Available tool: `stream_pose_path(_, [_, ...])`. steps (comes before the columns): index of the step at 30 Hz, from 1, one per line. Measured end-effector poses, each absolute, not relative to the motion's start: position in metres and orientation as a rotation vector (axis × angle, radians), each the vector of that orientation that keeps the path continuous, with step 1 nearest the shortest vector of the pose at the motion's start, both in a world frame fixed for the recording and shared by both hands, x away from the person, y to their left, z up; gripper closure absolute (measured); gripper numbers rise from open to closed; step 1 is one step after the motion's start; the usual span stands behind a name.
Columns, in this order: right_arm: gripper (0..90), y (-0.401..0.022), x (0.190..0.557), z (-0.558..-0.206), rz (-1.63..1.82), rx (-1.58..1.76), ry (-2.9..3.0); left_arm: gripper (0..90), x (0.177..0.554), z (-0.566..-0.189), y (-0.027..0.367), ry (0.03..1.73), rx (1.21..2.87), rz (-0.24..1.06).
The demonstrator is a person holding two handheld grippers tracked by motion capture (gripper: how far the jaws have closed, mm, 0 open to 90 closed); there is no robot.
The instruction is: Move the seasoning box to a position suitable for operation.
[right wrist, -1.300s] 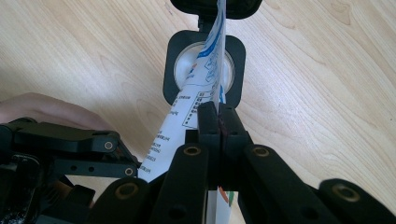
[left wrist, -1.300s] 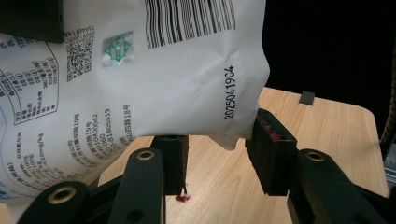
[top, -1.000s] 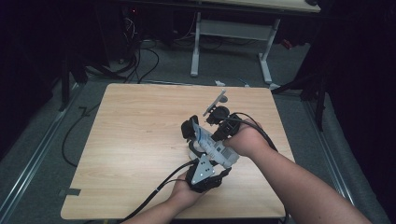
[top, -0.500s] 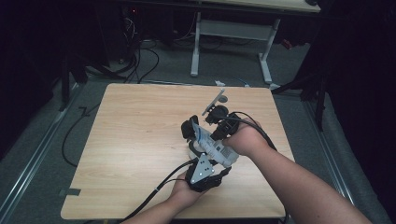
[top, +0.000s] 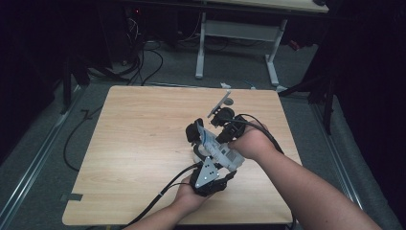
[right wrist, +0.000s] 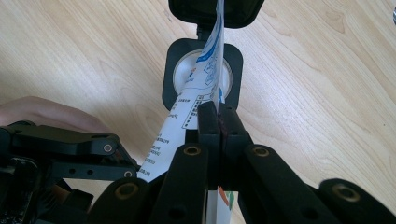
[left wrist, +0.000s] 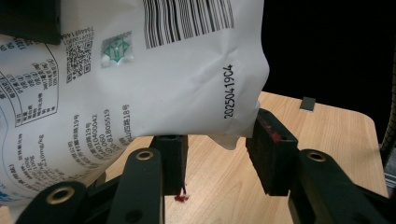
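A white printed pouch (left wrist: 140,70) with a barcode and a date stamp hangs over the table. In the right gripper view I see the pouch (right wrist: 208,65) edge-on, and my right gripper (right wrist: 218,116) is shut on its thin edge. Straight below it a small black container (right wrist: 175,60) with a round white inside lies on the wood, its lid (right wrist: 196,11) swung open. My left gripper (left wrist: 217,140) has its jaws half apart, with the pouch's lower corner hanging just at the fingertips; nothing shows the pads pressing on it. In the high view both hands meet near the table's middle.
The light wooden table (top: 143,134) has bare wood on its left half and along the far edge. A small dark tab (left wrist: 307,103) lies near the far edge. Cables trail from the grippers over the near edge. Beyond the table stand desk legs (top: 200,48) on a dark floor.
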State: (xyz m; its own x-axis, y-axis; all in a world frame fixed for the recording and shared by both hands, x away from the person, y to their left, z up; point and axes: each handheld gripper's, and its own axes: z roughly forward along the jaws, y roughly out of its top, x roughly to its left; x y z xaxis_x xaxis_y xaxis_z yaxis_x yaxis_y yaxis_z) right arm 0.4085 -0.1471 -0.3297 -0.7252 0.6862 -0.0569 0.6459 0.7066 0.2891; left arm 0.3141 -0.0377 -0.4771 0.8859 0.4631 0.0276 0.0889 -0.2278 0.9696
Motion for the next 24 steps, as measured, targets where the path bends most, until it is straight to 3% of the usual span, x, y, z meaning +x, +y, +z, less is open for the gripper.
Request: stream_pose_path(24, [90.0,-0.1450,0.4114,-0.3304,0.371,1.068,2.757,59.5,0.3149,-0.4763,-0.0378,0.427,1.771,0.357])
